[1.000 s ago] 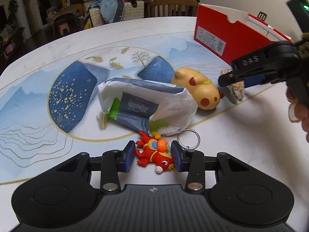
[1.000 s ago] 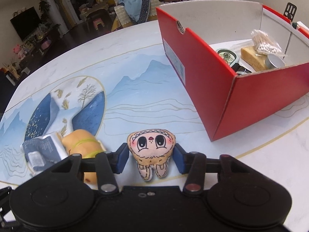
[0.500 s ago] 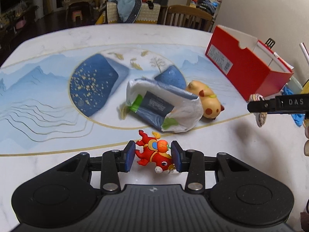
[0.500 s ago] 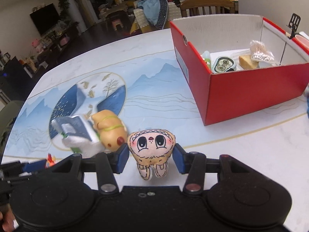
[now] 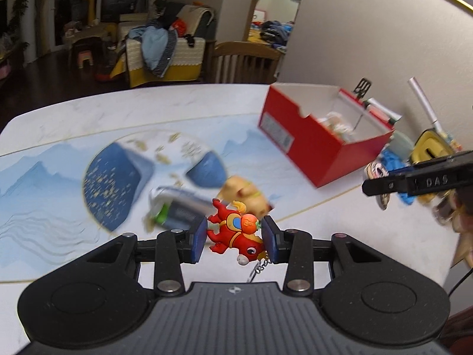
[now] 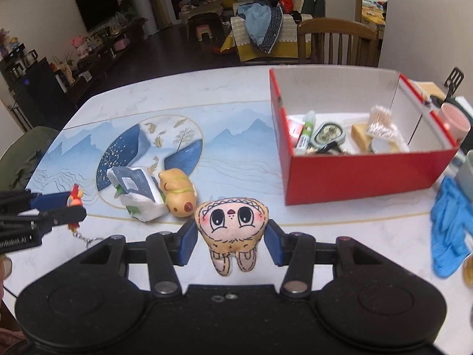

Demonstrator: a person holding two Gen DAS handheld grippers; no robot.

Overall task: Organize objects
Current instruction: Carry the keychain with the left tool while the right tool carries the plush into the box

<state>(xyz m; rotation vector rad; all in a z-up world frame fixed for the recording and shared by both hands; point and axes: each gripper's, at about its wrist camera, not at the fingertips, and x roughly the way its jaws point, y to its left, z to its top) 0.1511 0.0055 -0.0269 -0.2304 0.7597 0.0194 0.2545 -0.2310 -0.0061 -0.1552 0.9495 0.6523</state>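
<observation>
Cluttered living-room furniture fills the background behind a white table point(image 6: 236, 88) printed with blue mountains, where 2 hand-held grippers hang above the surface, each loaded. At left, the left gripper point(image 5: 233, 238) is clamped on a red cartoon keychain point(image 5: 235, 233), its metal ring dangling below the jaws; at right, the right gripper point(image 6: 231, 238) is clamped on a tan plush doll point(image 6: 232, 227), face up. Both items look bound for the open red shoebox point(image 6: 363, 174) near the table's far right corner, which already holds a tube, a tin, cotton swabs and other small things. Done well, each load should travel level, rise clear of the box's near wall, and be let go only once it is over a bare patch of the box floor (the dangling ring could snag the cardboard rim). Open room lies along the near edge and across the table's middle; the crumpled white packet point(image 6: 139, 189) and the yellow dog toy point(image 6: 177, 195) sit left of centre, touching, and are easily skirted. Tighter is the right edge, where a blue glove point(image 6: 449, 224) and cups crowd beside the box.
</observation>
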